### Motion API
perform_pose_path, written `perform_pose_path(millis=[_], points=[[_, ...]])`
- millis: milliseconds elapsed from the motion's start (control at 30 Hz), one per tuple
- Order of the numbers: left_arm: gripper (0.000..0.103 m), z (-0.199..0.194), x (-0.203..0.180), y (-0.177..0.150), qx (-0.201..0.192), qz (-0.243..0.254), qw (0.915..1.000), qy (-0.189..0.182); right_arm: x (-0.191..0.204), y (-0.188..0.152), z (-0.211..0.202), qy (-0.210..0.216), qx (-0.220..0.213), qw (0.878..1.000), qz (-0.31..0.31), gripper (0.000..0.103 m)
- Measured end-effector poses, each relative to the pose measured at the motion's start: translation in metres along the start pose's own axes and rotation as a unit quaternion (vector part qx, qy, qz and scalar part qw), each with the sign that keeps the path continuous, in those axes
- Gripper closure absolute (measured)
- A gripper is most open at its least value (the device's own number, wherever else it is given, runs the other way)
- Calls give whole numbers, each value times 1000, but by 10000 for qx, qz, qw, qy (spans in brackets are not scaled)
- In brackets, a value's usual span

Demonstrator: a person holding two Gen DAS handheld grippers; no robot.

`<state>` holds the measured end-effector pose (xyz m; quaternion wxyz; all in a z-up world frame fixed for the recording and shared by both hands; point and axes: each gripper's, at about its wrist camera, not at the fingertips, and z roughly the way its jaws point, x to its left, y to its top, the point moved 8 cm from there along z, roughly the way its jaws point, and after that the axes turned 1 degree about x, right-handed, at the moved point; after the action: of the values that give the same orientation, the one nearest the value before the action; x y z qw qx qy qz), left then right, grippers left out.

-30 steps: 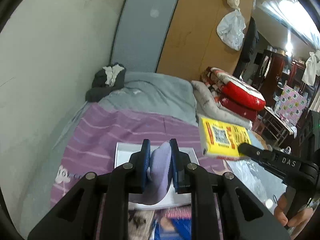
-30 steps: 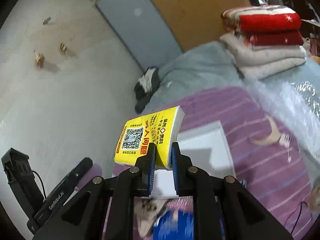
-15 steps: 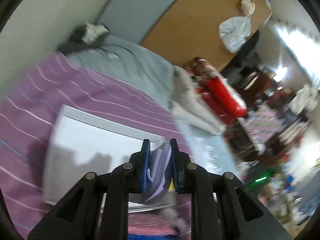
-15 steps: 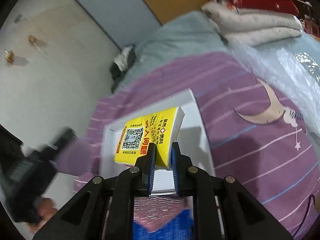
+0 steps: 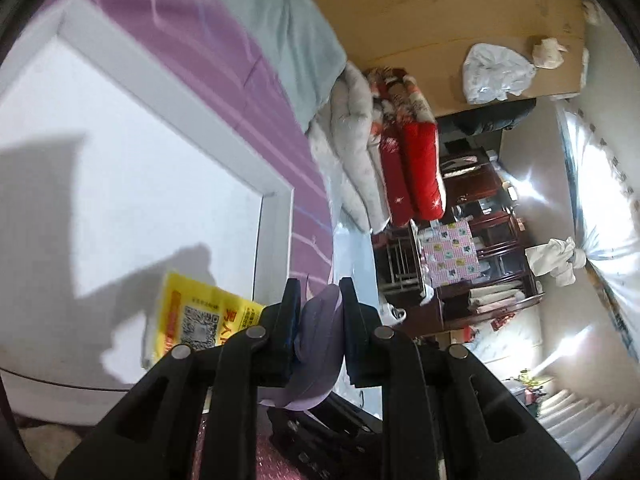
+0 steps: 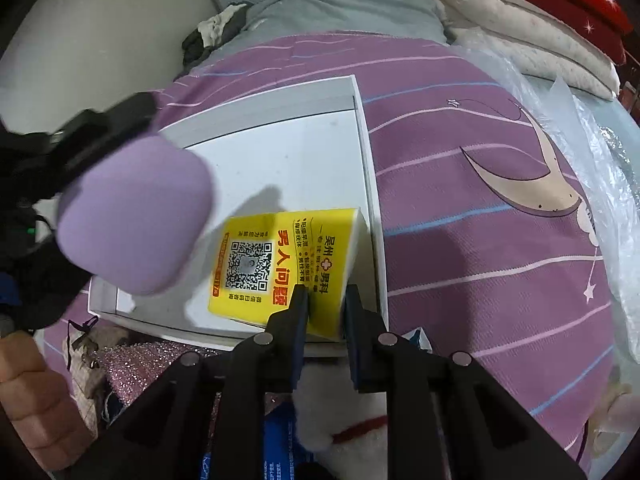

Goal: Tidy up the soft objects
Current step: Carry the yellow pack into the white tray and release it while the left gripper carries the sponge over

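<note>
The right gripper (image 6: 323,312) was closed on a yellow tissue pack (image 6: 280,266), its two blue-padded fingers (image 6: 298,320) pinching the near right corner. The pack was a soft rectangular block in glossy yellow wrap, printed with a black QR code, red Chinese characters and smaller dark text, with a white side face showing along its right edge. It sat low inside a shallow white box (image 6: 366,168), tucked against the box's near right corner, and whether it touched the floor of the box could not be told. In the left wrist view the same pack (image 5: 196,320) showed at the box's near edge, partly hidden behind the gripper.

The left gripper (image 5: 320,320) was clamped on a lilac soft object (image 5: 320,332), a smooth, matte piece squeezed flat between the fingers and sagging below them. From the right wrist view this object (image 6: 136,216) appeared as a rounded, pillowy lilac lump with a blunt end, blurred, held above the left side of the box (image 5: 276,240).

The box lay on a purple striped bedspread (image 6: 480,200) bearing a moon motif. Folded red and white quilts (image 5: 392,152) were stacked at the far end of the bed, beyond a grey blanket (image 6: 352,4).
</note>
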<state>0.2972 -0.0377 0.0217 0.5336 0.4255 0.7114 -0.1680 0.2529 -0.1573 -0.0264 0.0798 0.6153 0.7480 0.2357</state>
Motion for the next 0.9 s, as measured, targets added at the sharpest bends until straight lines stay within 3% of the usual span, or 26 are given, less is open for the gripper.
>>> perform_pose_path(millis=[133,233,333,467,667,733,800,867,900], points=[[82,5,4,-5,128,-27,9998,125,-3,0,-9,-24,46,9999,112,75],[82,6,10,-10,188,-95,9997,157,-9,3,-26,249,-56,9989,405,69],[82,11,16,-12,250,-85,9991,322,-18,7,-45,-6,-372,9979,529,59],[82,22,19,-17,307,-68,9984,479,-28,9,-57,66,-524,9960,719,58],[82,45,26,-20,244,119,9939,1072,-48,9,-58,116,-530,9922,1119,58],[67,42,30,-20,98,279,9886,1479,-52,8,-58,120,-523,9913,1202,58],[57,32,33,-18,-186,484,9764,2098,-57,7,-58,79,-523,9905,1270,58],[47,25,31,-20,-203,715,9655,2495,-58,7,-58,57,-532,9903,1282,58],[38,23,31,-21,-176,792,9627,2581,-58,7,-59,55,-537,9902,1287,58]])
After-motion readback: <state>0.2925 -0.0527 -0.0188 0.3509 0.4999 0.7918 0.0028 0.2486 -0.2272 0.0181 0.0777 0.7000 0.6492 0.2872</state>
